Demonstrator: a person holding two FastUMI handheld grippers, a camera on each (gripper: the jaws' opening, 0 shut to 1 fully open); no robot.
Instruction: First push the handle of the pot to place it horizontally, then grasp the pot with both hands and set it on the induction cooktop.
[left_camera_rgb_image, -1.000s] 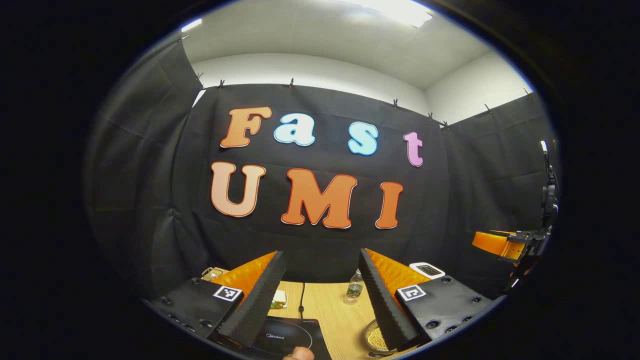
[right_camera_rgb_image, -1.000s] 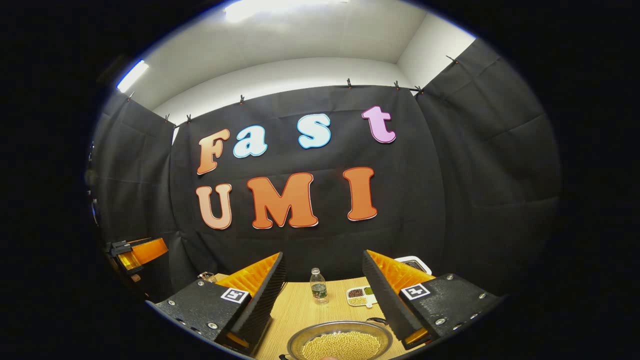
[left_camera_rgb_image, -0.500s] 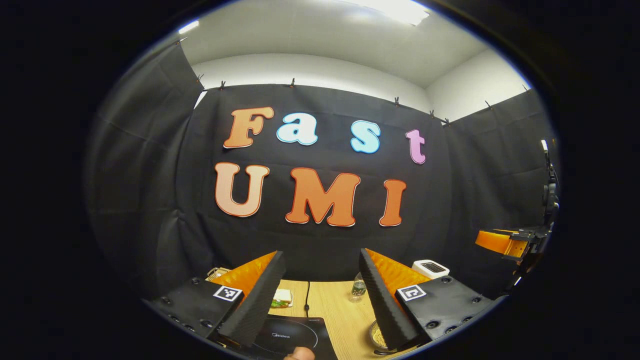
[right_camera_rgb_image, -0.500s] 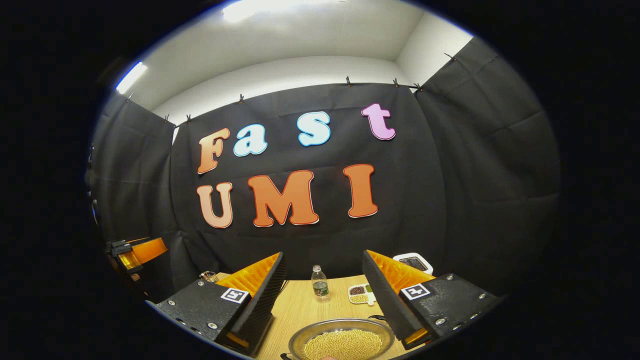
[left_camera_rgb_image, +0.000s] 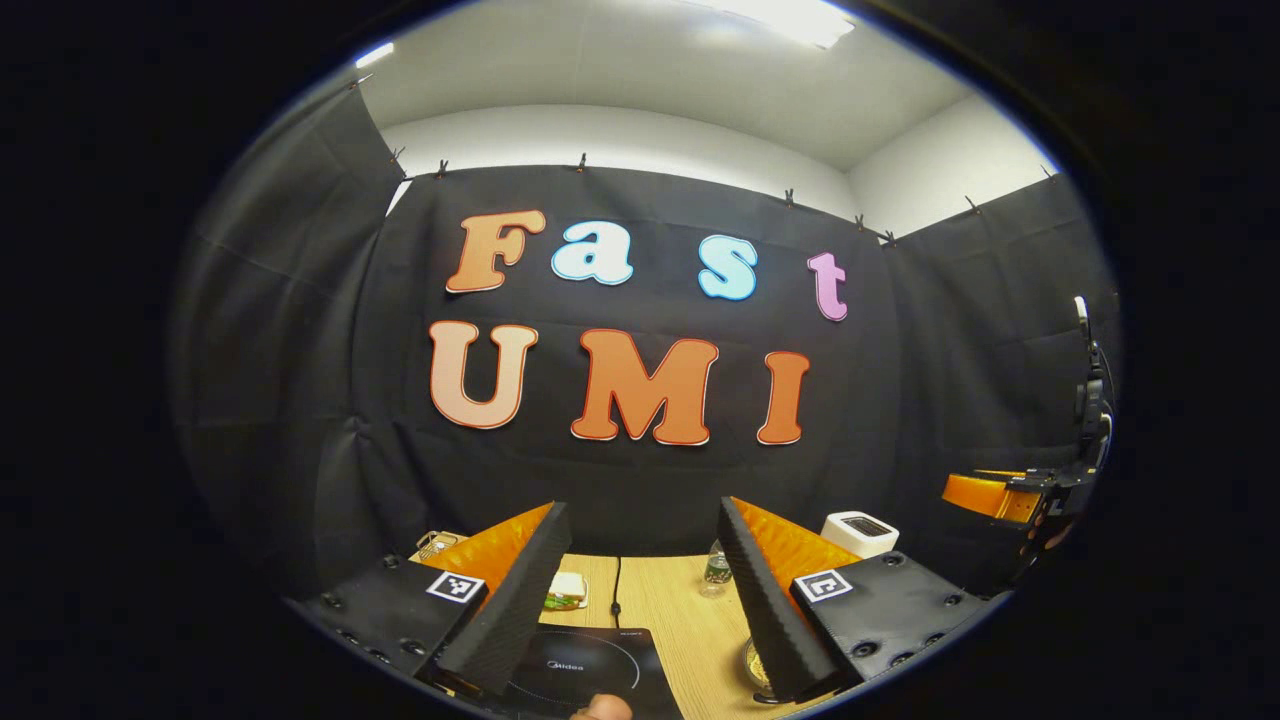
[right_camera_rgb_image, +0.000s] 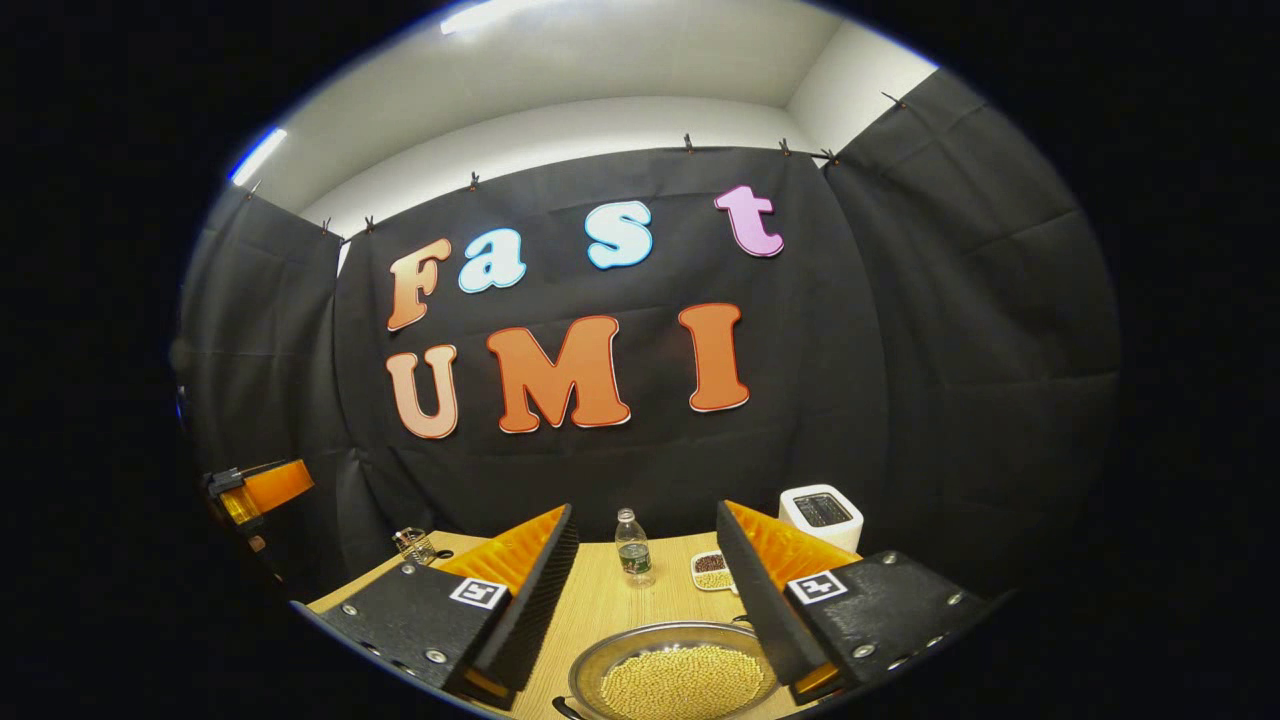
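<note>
Below and just ahead of the right gripper (right_camera_rgb_image: 640, 590), near the worktop's (right_camera_rgb_image: 600, 610) front edge, sits the pot (right_camera_rgb_image: 672, 672), a shallow metal pan of pale beans. Its dark handle stubs show at the rim's lower left and far right, so I cannot tell which way its long axis lies. That gripper is nearer, its jaws apart and empty. The left gripper (left_camera_rgb_image: 640, 590), also spread and empty, hangs over the induction cooktop (left_camera_rgb_image: 585, 665), with the pot at its right.
</note>
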